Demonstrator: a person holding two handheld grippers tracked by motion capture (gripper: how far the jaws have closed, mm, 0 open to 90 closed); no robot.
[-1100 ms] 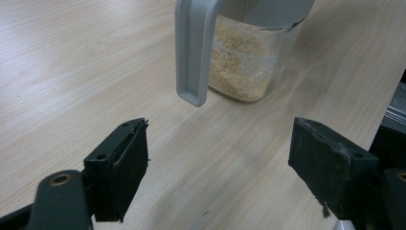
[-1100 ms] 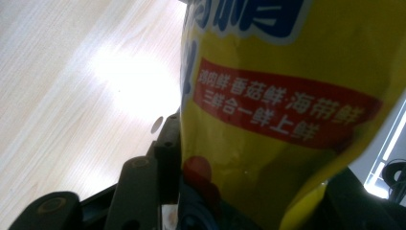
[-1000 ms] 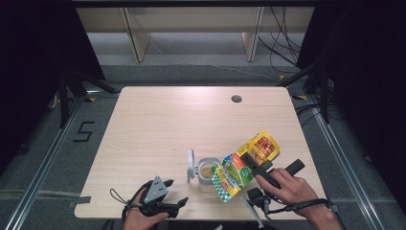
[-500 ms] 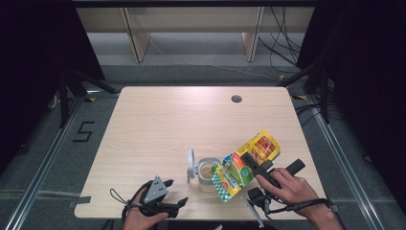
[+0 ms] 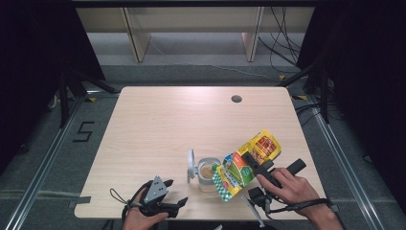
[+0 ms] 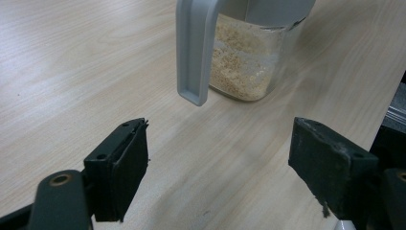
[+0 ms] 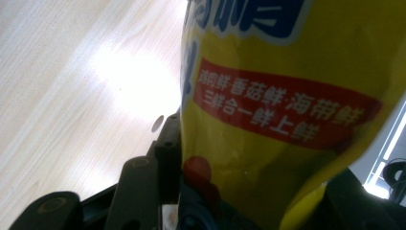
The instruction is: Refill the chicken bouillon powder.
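The right gripper (image 5: 253, 163) clamps a yellow seasoning bag (image 5: 246, 163), its jaws pressed on either side of the pouch, which is tilted with its lower end over the mouth of a clear jar (image 5: 208, 173) just left of that gripper. In the right gripper view the bag (image 7: 287, 110) carries a red band with white Chinese characters reading 鸡肉鲜·香菇鲜·海带鲜 above 三合一鲜上鲜, and parts of large blue characters at the top that are cut off and cannot be read. In the high view the bag also shows green, orange and red panels with a green-and-white checked edge; that print is too small to read. The left gripper (image 5: 178, 203) rests low on the table (image 5: 158, 124), jaws wide apart with nothing between them. Just ahead of it, in the left gripper view, stands the jar (image 6: 246, 57), holding pale tan granules, its grey flip lid (image 6: 194, 52) hanging open toward the gripper; no label shows on it
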